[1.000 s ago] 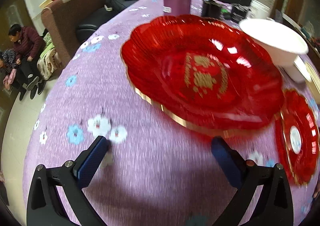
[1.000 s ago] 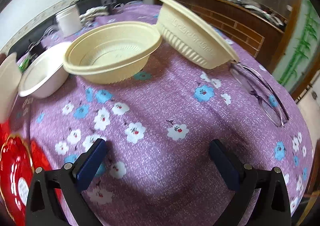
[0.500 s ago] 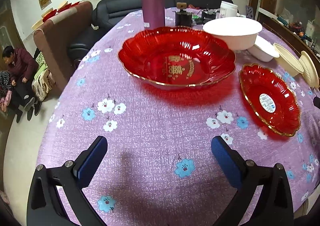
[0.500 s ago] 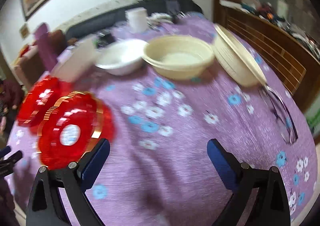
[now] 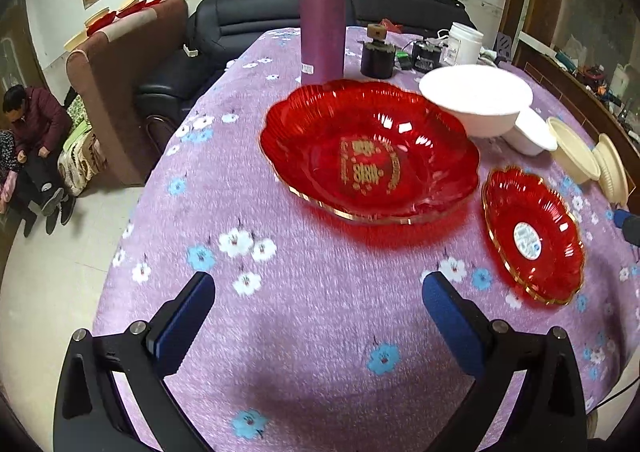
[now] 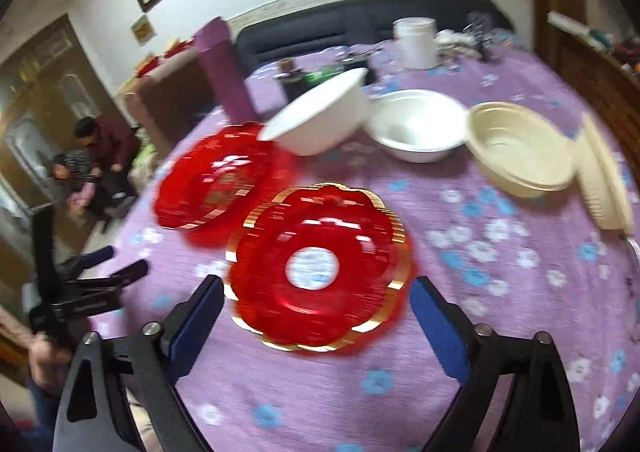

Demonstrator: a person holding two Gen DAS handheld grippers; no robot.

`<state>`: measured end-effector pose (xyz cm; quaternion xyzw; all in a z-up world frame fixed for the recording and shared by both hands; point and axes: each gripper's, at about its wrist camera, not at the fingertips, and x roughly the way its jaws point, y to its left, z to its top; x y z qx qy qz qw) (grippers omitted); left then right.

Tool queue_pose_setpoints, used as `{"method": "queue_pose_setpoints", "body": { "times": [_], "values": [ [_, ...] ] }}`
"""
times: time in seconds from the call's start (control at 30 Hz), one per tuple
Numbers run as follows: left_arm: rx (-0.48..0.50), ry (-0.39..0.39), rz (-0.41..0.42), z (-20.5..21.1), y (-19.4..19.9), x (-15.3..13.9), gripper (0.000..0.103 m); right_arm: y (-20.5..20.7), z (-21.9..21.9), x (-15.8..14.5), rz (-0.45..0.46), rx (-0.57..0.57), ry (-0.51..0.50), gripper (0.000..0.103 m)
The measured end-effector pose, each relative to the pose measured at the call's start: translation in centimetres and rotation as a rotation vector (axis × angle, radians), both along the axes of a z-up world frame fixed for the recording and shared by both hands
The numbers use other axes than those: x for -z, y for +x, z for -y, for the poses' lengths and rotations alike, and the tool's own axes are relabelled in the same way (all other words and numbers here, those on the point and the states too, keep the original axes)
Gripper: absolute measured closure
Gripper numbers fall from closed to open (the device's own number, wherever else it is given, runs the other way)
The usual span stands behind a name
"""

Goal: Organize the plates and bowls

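The left gripper (image 5: 318,300) hangs over the near part of the bench (image 5: 320,352), and its fingers (image 5: 188,316) are wide apart with nothing between them. The purple flowered cloth (image 5: 224,187) under it is bare, so there is free room there. The bench edge on the left drops to a pale floor (image 5: 68,236), where two people (image 5: 32,139) sit by a brown armchair (image 5: 120,91).

The right gripper (image 6: 316,308) also has its fingers (image 6: 196,324) wide apart and holds nothing. The small red plate (image 6: 320,264) lies flat on the cloth just ahead, in line with the gap between the fingers. I cannot tell if they touch it.

The big red plate (image 5: 370,151) sits near the middle of the bench, just beside the small one. Behind it are a big white bowl (image 5: 476,99), tilted on the red rim in the right view, and a small white bowl (image 5: 532,131). Next come a cream bowl (image 5: 574,149) and a cream lid (image 5: 612,171) on its edge, close to the far right bench edge.

A tall purple bottle (image 5: 323,11) stands upright behind the big red plate. A white jar (image 5: 464,41) and small dark things are at the back. A black sofa (image 5: 240,27) is past the bench.
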<state>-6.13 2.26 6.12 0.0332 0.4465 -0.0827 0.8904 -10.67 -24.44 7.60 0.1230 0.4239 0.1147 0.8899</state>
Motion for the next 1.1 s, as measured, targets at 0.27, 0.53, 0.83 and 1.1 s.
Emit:
{"method": "queue_pose_setpoints", "body": {
  "times": [0.27,0.53,0.83,1.1],
  "values": [
    [-0.022,-0.033,-0.045,-1.7,3.9,-1.1,0.000,5.0,-2.6,-0.6,-0.094,-0.060,0.092,0.042],
    [-0.051,-0.097,-0.107,-3.7,8.1,-1.2,0.055,9.5,-3.9,0.0,-0.164,-0.059,0.148,0.068],
    [-0.075,-0.040,-0.136,-3.2,11.5,-1.1,0.055,13.3,-4.9,1.7,-0.223,-0.017,0.147,0.068],
    [-0.088,-0.045,-0.162,-3.3,14.3,-0.1,0.062,15.1,-5.6,2.5,-0.224,0.007,0.127,0.075]
  ]
}}
